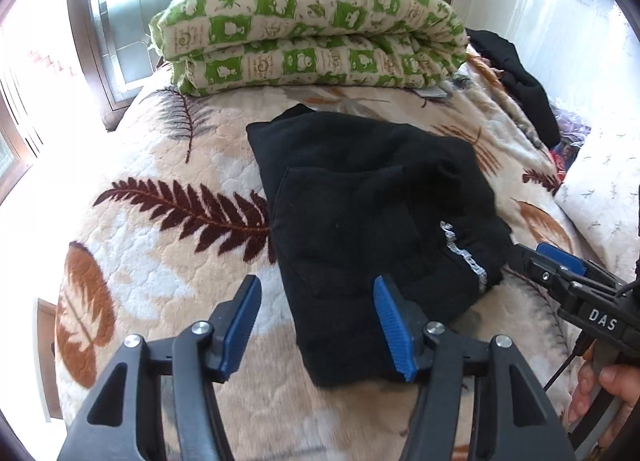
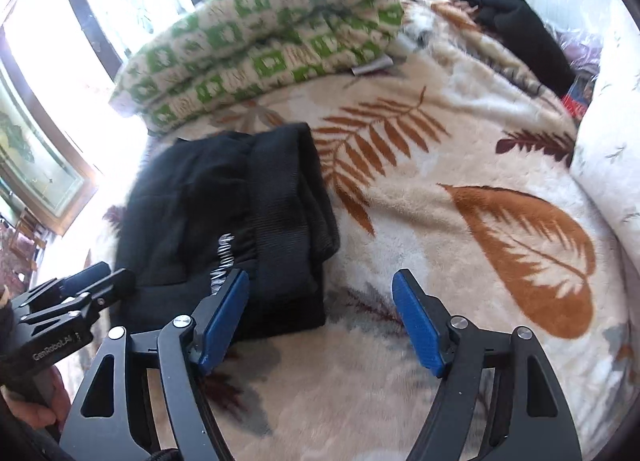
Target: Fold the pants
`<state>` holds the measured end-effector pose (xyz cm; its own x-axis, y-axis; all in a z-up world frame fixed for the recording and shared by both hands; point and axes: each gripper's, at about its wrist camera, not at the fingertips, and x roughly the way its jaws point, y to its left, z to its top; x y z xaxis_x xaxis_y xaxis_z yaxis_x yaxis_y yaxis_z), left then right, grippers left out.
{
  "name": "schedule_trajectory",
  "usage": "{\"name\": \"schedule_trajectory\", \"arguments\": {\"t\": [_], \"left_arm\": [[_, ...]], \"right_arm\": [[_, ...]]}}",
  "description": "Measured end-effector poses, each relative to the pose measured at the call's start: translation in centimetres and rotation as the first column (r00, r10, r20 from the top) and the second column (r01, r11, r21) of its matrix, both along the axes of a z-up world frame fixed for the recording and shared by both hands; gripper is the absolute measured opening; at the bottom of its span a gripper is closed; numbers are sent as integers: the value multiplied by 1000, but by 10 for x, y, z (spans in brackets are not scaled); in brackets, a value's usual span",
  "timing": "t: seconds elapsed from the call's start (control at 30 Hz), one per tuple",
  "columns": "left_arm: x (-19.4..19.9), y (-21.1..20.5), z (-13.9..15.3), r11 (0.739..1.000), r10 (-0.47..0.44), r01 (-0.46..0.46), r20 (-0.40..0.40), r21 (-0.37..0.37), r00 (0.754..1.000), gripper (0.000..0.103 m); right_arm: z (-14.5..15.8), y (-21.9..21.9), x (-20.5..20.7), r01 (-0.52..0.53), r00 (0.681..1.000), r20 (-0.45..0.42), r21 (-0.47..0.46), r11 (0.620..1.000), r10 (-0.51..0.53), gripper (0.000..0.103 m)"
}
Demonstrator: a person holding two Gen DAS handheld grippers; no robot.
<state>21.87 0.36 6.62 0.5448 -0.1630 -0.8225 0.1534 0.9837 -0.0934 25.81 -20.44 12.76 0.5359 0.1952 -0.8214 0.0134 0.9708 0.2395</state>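
The black pants (image 1: 360, 205) lie folded into a compact bundle on the leaf-patterned bed cover (image 1: 160, 165), with white lettering near the waistband; they also show in the right wrist view (image 2: 240, 213). My left gripper (image 1: 316, 293) is open and empty, just above the bundle's near left corner. My right gripper (image 2: 320, 289) is open and empty, at the bundle's right edge, its left finger beside the waistband. In the left wrist view the right gripper (image 1: 532, 257) comes in from the right, touching the bundle's side.
A folded green-and-cream quilt (image 1: 312, 29) lies at the far end of the bed. Another black garment (image 1: 516, 73) and a white pillow (image 1: 604, 197) sit at the right. Windows (image 1: 120, 21) stand behind and to the left.
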Motion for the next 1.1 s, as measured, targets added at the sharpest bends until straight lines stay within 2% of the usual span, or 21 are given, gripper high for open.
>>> {"name": "schedule_trajectory", "arguments": {"t": [0.1, 0.4, 0.57, 0.7, 0.9, 1.1], "left_arm": [[-15, 1, 4, 1000, 11, -11, -4, -11, 1000, 73], [-58, 11, 6, 995, 85, -87, -40, -48, 996, 75], [-73, 9, 9, 992, 112, -114, -46, -46, 993, 76], [-88, 5, 20, 991, 123, -122, -1, -57, 992, 88], [-109, -3, 39, 996, 90, -90, 60, -3, 994, 101], [-130, -6, 52, 997, 61, -66, 91, 44, 994, 103]], "right_arm": [[10, 2, -14, 17, 1000, 6, 26, 1000, -17, 74], [24, -1, -72, 67, 998, 11, 115, 991, -68, 75], [26, 3, -94, 6, 1000, 14, 72, 997, -7, 75], [36, 1, -111, -7, 999, 42, 49, 999, 5, 75], [55, -1, -131, -1, 996, 94, 30, 1000, -2, 80], [69, 8, -147, -35, 993, 116, 13, 999, 33, 84]]}}
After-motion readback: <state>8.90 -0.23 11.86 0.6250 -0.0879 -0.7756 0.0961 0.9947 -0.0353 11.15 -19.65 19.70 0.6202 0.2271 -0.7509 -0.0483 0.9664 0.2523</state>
